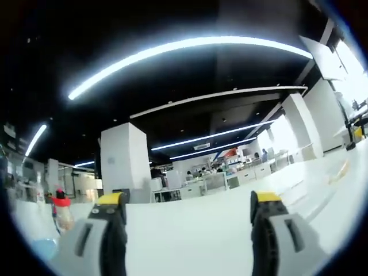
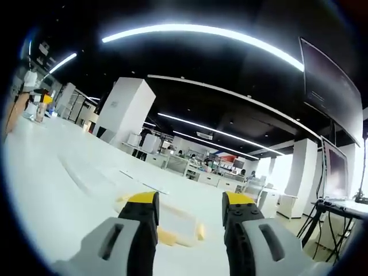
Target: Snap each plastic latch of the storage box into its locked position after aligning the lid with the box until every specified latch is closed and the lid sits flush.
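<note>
Across both views the storage box is hard to place: nothing recognisable as box, lid or latch can be made out. Beyond the left gripper (image 1: 188, 215), a red-capped bottle (image 1: 62, 211) stands at the far left, half blurred. A white table (image 1: 195, 230) spreads wide ahead, with distant desks and a pillar (image 1: 123, 164) behind. The right gripper (image 2: 190, 210) points level over a yellowish outline (image 2: 172, 230) of uncertain nature. Both grippers' jaws stand well apart, gripping nothing.

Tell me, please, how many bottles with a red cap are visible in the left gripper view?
1. The red-capped bottle stands on the white table at the view's lower left, just beyond the left gripper's left jaw. Others may be hidden behind the jaws.
</note>
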`<state>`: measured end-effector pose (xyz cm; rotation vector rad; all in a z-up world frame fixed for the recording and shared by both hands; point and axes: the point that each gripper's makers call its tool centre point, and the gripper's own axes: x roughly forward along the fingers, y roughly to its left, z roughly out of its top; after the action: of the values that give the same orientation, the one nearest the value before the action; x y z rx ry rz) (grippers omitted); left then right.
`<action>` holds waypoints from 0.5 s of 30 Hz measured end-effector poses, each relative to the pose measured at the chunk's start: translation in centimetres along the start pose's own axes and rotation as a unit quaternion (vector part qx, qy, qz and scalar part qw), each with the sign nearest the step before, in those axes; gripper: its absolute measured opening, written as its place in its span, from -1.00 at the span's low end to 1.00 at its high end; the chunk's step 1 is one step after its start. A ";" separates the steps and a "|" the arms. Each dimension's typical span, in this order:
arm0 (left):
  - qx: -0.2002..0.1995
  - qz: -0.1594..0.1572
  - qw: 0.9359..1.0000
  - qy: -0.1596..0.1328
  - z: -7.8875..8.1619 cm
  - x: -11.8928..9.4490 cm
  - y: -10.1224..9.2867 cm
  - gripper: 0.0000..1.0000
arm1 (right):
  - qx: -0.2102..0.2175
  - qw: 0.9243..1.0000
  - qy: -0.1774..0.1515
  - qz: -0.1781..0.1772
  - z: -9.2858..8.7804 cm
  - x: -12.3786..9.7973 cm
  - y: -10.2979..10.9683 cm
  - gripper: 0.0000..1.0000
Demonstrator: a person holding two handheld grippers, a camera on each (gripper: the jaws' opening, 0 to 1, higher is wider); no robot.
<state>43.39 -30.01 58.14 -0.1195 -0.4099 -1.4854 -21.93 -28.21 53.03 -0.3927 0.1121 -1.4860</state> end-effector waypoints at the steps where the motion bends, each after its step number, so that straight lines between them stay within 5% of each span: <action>1: 0.002 0.000 1.000 -0.003 0.5 -0.1 0.0 0.77 | 0.004 1.000 -0.003 -0.001 0.1 -0.1 -0.1 -0.11; 9: 0.005 -0.067 0.998 -0.006 3.3 1.0 -3.5 0.74 | 0.007 1.000 -0.022 0.003 1.8 -0.2 -0.4 -0.11; 15: -0.003 -0.129 0.991 -0.034 6.5 2.5 -7.4 0.72 | 0.016 0.999 -0.044 0.015 3.6 -0.6 -0.3 -0.12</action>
<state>34.92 -30.93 63.71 -0.1256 -0.4904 -1.7401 -21.19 -26.99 56.35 -0.4276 0.0244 -1.4372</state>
